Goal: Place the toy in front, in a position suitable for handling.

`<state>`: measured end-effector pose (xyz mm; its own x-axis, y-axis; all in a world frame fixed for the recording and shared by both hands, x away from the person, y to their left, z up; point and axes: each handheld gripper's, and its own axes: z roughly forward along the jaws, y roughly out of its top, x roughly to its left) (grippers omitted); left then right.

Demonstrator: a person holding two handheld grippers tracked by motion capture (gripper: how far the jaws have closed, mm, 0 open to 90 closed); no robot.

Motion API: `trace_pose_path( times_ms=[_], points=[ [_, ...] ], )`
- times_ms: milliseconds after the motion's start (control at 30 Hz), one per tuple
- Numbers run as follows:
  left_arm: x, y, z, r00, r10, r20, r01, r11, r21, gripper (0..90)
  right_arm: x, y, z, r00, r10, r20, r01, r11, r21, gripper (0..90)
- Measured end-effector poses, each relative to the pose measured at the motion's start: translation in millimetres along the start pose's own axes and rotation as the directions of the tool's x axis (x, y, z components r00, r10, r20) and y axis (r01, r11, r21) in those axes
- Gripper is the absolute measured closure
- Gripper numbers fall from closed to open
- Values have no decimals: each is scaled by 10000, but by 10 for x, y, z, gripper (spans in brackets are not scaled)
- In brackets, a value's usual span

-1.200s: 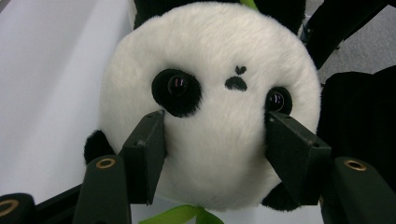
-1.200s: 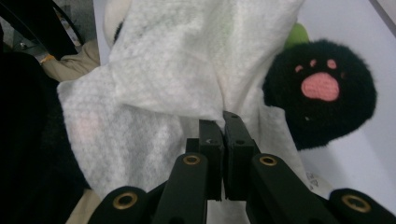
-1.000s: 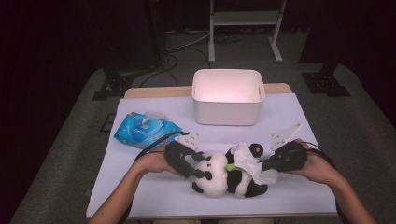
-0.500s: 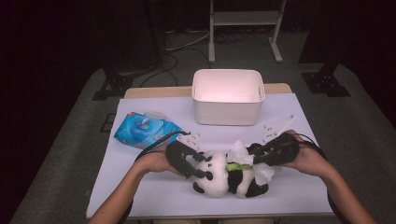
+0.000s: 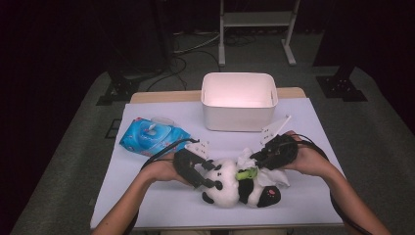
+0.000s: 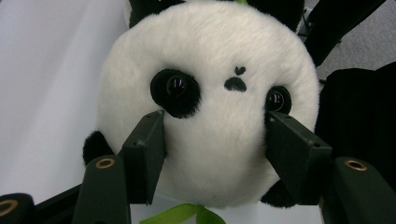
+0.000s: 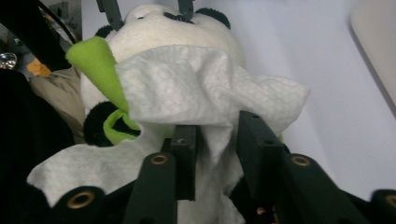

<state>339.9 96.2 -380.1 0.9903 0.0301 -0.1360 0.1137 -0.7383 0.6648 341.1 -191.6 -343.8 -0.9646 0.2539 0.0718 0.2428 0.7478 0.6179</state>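
Note:
A black-and-white panda plush lies on the white table with a green ribbon at its neck. My left gripper is shut on the panda's head, one pad on each side of the face. My right gripper hovers over the panda's body with a white wipe draped over the plush and hanging between its jaws. Those jaws have just been opening, and they now stand apart with a fold of the wipe loose in the gap.
A white bin stands at the back middle of the table. A blue wipe pack lies at the left. The table's front edge is close below the panda. Dark floor and a metal stand lie beyond the table.
My right gripper has moved left over the panda's body, carrying the wipe, and its jaws have opened. The left gripper and the panda's head have stayed put.

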Motion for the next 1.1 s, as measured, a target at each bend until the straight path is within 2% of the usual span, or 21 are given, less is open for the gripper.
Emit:
trace_pose_path(
  times_ms=[133,167,433,800,1000,1100],
  points=[
    [0,10,4,10000,-18,-38,18,10000,41,392,28,-17,-3,9999,-74,-83,75,9999,94,845],
    [-3,13,3,10000,10,-47,-10,10000,72,392,40,-24,-9,9998,-182,21,181,9998,102,862],
    [-12,23,14,10000,5,-53,-5,10000,85,393,107,-213,-139,9998,-22,221,28,9997,-238,867],
    [-30,98,86,9998,135,162,-136,9999,102,397,115,-627,-238,9961,835,275,-828,9962,-262,868],
    [-31,119,109,9997,169,168,-171,9997,160,399,124,-744,-304,9914,1245,392,-1233,9918,-327,869],
    [-31,118,113,9997,163,167,-165,9998,133,399,124,-736,-371,9918,1195,450,-1174,9920,-460,868]
  ],
)
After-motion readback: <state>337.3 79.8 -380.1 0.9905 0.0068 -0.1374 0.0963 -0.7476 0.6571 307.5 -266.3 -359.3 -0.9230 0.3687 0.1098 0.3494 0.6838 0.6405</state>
